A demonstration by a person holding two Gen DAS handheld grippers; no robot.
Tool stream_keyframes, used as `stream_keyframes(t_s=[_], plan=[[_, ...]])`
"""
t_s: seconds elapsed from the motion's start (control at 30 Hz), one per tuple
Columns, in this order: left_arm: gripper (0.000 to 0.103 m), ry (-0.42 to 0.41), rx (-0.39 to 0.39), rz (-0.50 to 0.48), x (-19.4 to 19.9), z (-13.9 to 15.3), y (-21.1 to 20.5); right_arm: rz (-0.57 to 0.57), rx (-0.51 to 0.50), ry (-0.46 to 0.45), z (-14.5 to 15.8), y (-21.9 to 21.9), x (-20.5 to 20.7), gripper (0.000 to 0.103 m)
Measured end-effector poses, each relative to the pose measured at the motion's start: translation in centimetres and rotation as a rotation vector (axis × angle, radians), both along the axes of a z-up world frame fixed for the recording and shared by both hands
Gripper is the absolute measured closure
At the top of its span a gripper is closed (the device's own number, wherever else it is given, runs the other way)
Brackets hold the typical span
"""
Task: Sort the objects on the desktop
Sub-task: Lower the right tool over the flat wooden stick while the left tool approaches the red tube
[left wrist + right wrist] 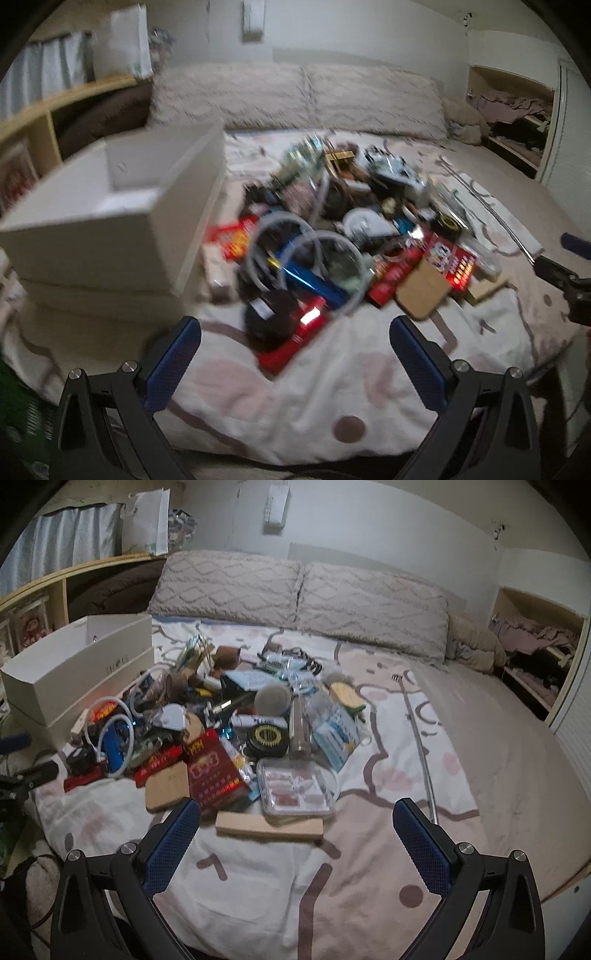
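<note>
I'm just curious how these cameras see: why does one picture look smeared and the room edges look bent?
Left wrist view: motion blur smears the pile and the white box, though the left gripper stays sharp. Right wrist view: much crisper, so the pillows show their pattern. Both views: fisheye bending curves the shelf, with dark corners and dim indoor light.

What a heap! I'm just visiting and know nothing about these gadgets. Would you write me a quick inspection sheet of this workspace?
Surface: a bed with a patterned quilt, not a desk.
Job's things: a mixed pile mid-bed; an open white box at its left, nothing seen inside.
Clutter: red packets, clear plastic tray, wooden block, blue tube, thin metal rod.
Grippers: left gripper and right gripper both open, holding nothing, short of the pile.
Cables: looped pale cable on the pile.
Surroundings: two pillows, wooden shelf, open closet.
</note>
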State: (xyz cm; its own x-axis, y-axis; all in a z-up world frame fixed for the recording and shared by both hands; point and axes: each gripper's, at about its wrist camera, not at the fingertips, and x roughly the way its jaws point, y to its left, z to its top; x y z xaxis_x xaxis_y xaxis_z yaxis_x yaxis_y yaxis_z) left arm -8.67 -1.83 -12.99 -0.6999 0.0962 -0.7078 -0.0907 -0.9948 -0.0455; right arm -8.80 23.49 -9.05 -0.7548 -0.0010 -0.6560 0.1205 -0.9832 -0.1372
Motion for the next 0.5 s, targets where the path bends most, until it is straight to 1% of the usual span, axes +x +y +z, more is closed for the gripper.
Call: stream_keyframes(t_s=[0.13,0.23,0.37,0.43,0.5], plan=[[0.0,-0.073,0.049,-0.056,-0.4,-1.5,1.0,-0.004,-0.024,-0.044,-1.1,0.3,-0.5,0.0],[0.0,-0.111,0.067,-0.097,-0.8,-2.3,1.7,-0.008,-0.038,-0.073,-1.8,0.6,-1.0,0.0],[0.0,-0.15,0.091,-0.075,-1.5,-3.3,1.5,-0.017,-0.064,-0.106,-2.8,1.0,-1.6,0.0],[0.0,-0.177,0.122,-0.047,-2.0,-3.7,0.8,-0.024,-0.078,-0.119,-3.1,1.2,-2.0,0.0],[0.0,-0.194,0.137,-0.013,-2.5,-4.1,0.1,-0.029,-0.095,-0.13,-3.4,1.4,-2.3,0.0]])
